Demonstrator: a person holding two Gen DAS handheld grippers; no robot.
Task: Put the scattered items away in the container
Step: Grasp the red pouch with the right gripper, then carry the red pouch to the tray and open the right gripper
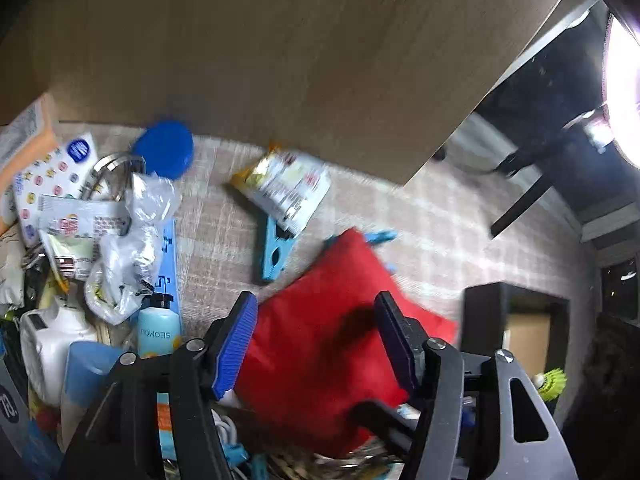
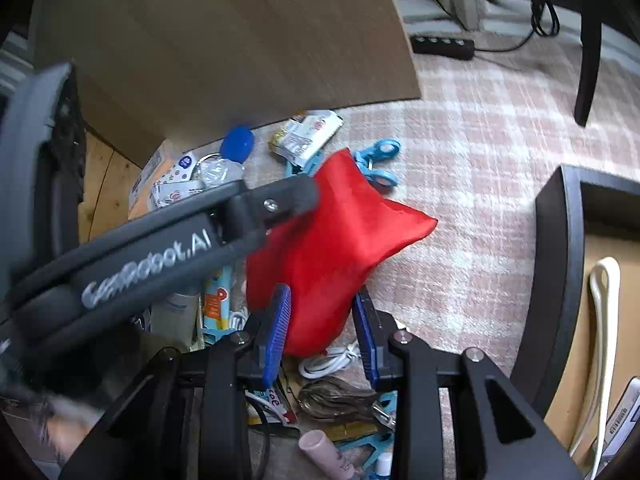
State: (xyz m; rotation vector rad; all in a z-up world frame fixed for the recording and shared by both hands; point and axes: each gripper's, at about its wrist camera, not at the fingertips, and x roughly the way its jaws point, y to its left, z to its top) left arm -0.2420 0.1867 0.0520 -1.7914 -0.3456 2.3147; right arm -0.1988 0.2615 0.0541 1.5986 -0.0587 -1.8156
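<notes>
Red fabric fills the middle of both my wrist views: the red pouch [image 1: 320,344] lies on the checked rug [image 1: 420,216], over the clutter at the bottom edge. My left gripper [image 1: 316,344] has its blue pads either side of it; whether they press I cannot tell. My right gripper [image 2: 322,328] straddles its lower end, pads touching or just beside it. At far right stands the dark-rimmed container [image 2: 556,264].
</notes>
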